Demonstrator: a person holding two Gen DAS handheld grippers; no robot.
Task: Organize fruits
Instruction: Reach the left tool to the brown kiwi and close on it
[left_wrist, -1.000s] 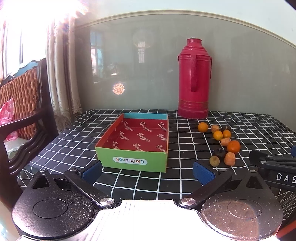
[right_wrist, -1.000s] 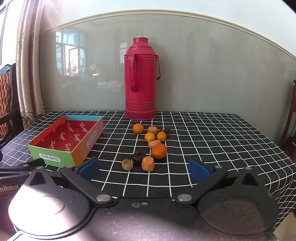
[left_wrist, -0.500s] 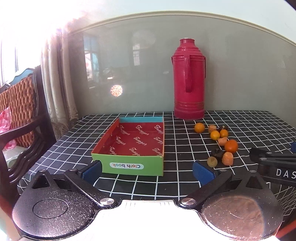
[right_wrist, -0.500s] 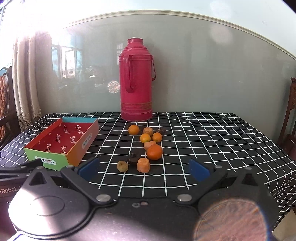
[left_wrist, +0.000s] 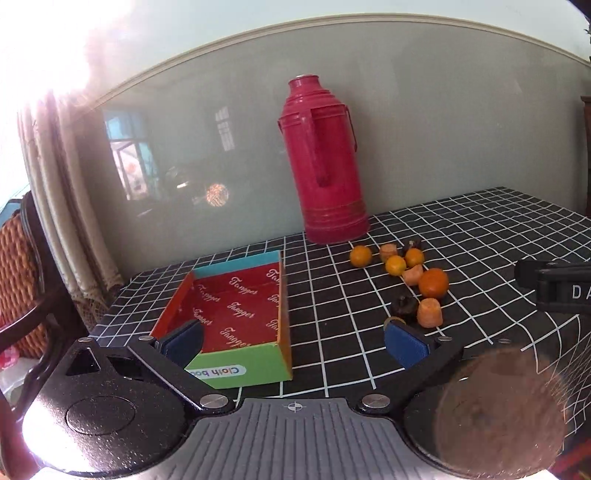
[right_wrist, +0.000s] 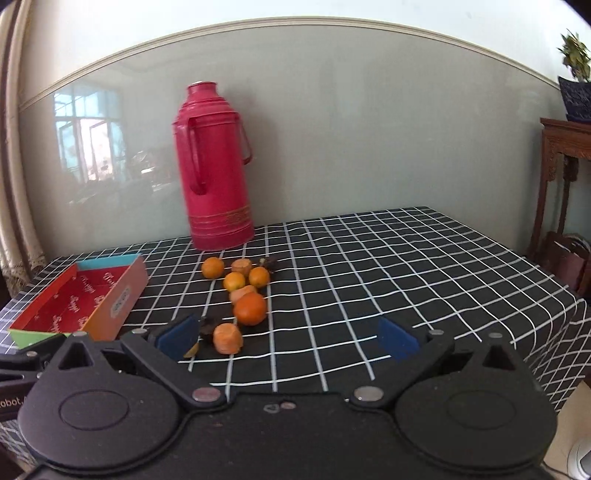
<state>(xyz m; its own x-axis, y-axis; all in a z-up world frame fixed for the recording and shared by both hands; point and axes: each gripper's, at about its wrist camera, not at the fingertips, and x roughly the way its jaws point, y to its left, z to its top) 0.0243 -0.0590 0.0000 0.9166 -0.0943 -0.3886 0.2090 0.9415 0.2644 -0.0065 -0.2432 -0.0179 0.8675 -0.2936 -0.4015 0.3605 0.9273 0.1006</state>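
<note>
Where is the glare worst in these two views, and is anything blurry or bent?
Left wrist view: sunlight blows out the top-left corner above the curtain, and a hazy flare spot covers the gripper body at lower right. Right wrist view: evenly lit, the red thermos slightly smeared. Both views: fisheye bows the wall trim into an arch.

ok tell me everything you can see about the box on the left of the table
The box is a shallow open tray that looks like cardboard, lying flat on the checked tablecloth, left of the scattered fruit. Its inside is red with repeated pale script, the near wall green with a white "Cloth book" label seen upside down, the far wall blue, the side walls orange. It holds nothing. In the left wrist view one finger of the open left gripper overlaps its near left corner; contact cannot be told.
</note>
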